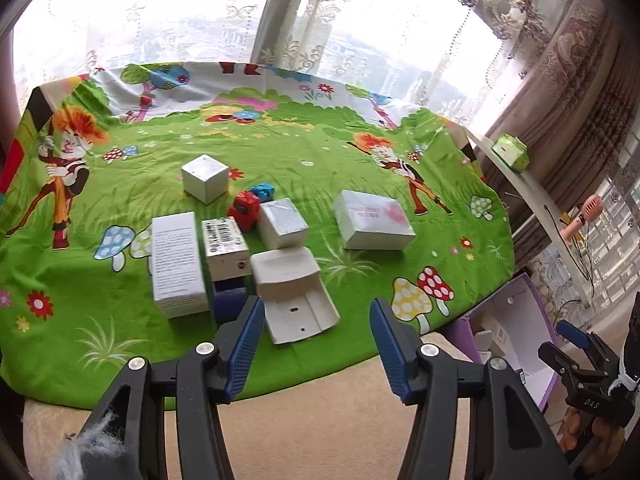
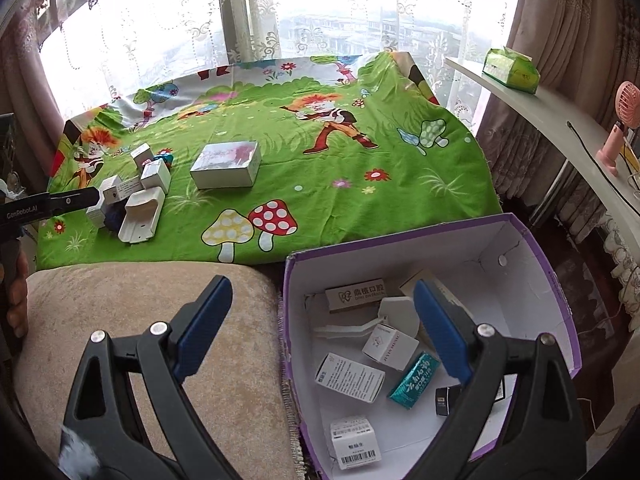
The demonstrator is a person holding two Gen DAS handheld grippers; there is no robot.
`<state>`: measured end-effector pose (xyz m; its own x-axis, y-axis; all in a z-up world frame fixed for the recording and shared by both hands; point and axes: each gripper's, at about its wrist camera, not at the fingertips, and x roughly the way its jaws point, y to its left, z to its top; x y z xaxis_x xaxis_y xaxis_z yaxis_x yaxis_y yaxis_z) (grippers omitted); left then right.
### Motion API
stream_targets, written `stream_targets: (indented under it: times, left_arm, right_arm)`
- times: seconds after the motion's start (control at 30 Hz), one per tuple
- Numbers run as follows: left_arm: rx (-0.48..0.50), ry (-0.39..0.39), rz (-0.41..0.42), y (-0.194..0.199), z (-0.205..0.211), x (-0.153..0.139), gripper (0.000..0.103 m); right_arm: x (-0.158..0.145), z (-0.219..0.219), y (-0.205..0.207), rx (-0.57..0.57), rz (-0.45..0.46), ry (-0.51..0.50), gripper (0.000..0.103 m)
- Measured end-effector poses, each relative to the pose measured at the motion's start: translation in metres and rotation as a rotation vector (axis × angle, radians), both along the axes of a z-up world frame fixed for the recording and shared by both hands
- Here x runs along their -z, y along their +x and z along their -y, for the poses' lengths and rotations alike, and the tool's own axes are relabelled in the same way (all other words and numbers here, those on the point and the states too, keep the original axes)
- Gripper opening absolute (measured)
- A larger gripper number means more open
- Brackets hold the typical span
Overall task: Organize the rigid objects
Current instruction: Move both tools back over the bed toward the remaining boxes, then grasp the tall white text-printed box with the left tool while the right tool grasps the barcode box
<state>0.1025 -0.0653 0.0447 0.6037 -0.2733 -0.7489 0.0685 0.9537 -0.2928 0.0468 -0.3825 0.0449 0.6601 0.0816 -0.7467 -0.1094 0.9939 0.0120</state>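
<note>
right gripper (image 2: 324, 320) jaws apart, empty | above purple box (image 2: 532, 240) | small cartons (image 2: 352, 376) inside

Two wrist fisheyes, both angled down toward the window.
Left looks closely over the green cartoon-printed cloth (image 1: 280, 152); right hangs above the purple cardboard box (image 2: 536, 240) at 5 o'clock; both share cloth and box.

A cluster of small white cartons sits on the green cartoon cloth (image 1: 280, 140): a cube-like box (image 1: 205, 178) farthest back, a tall box with printed text (image 1: 176, 264) lying flat, a barcoded box (image 1: 224, 246) just beside it, and an opened white carton (image 1: 294, 296) with its flap down. A red block (image 1: 245, 210) and a blue one (image 1: 262, 191) lie between them — touching. A larger flat white box (image 1: 372, 220) rests apart. The purple-sided bin (image 2: 536, 252) already holds several cartons, including a teal packet (image 2: 414, 380).
</note>
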Motion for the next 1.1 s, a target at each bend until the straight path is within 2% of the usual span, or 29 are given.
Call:
stream_targets:
  times: [0.33,0.73,0.8,1.1]
  left_arm:
    - [-0.152,0.024,-0.083,0.016,-0.060,0.019,0.056]
    - [-0.170,0.063,-0.155,0.043,-0.062,0.042,0.056]
    - [-0.180,0.090,-0.167,0.047,-0.062,0.046,0.056]
    - [-0.203,0.102,-0.199,0.058,-0.065,0.059,0.056]
  right_arm:
    - [0.002,-0.041,0.018,-0.088,0.001,0.002,0.094]
    - [0.003,-0.090,0.039,-0.195,-0.004,-0.001,0.094]
    - [0.004,-0.097,0.041,-0.211,-0.007,0.003,0.094]
    - [0.004,-0.125,0.052,-0.264,-0.012,0.000,0.094]
